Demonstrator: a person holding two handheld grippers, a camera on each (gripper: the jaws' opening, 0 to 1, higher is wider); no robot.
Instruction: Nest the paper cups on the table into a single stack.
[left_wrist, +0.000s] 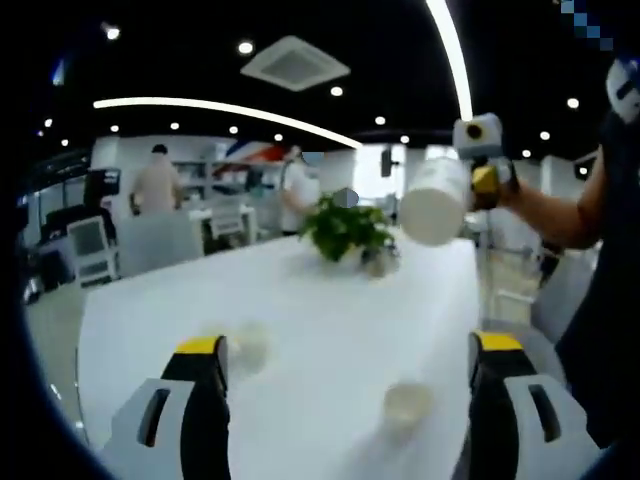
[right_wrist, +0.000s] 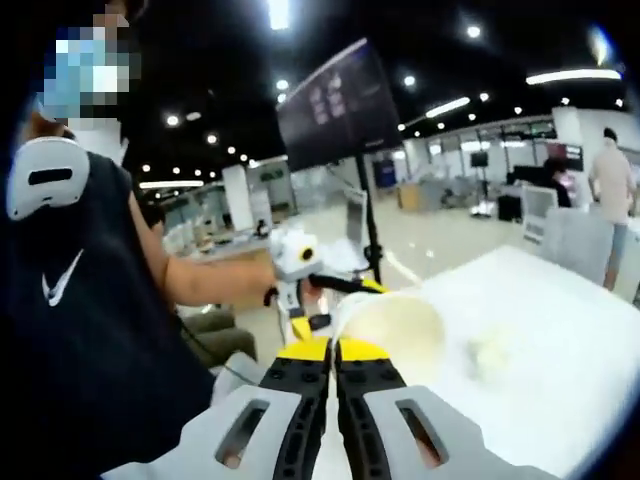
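White paper is what we work with here: one paper cup (left_wrist: 436, 201) hangs in the air above the far right corner of the desk (left_wrist: 300, 300), pinched at its rim by the right gripper (left_wrist: 484, 172), whose holder's forearm reaches in from the right in the left gripper view. In the right gripper view we see the same cup (right_wrist: 392, 335) just ahead of the right gripper (right_wrist: 333, 352), its open mouth turned towards us, and the jaws stand pressed together on its rim.

Two more cups rest on the white desk in the left gripper view, both blurred. A cup near the left jaw (left_wrist: 250, 345) sits towards the near edge, and a cup near the right jaw (left_wrist: 406, 403) stands closer to the near right corner, its mouth up. The two stand well apart from each other.

Our left gripper (left_wrist: 345, 350) hovers over the near edge with its jaws spread wide, nothing between them. In the right gripper view it (right_wrist: 300, 270) appears held by a hand beyond the lifted cup.

A potted plant (left_wrist: 347, 230) stands near the far edge of the desk.
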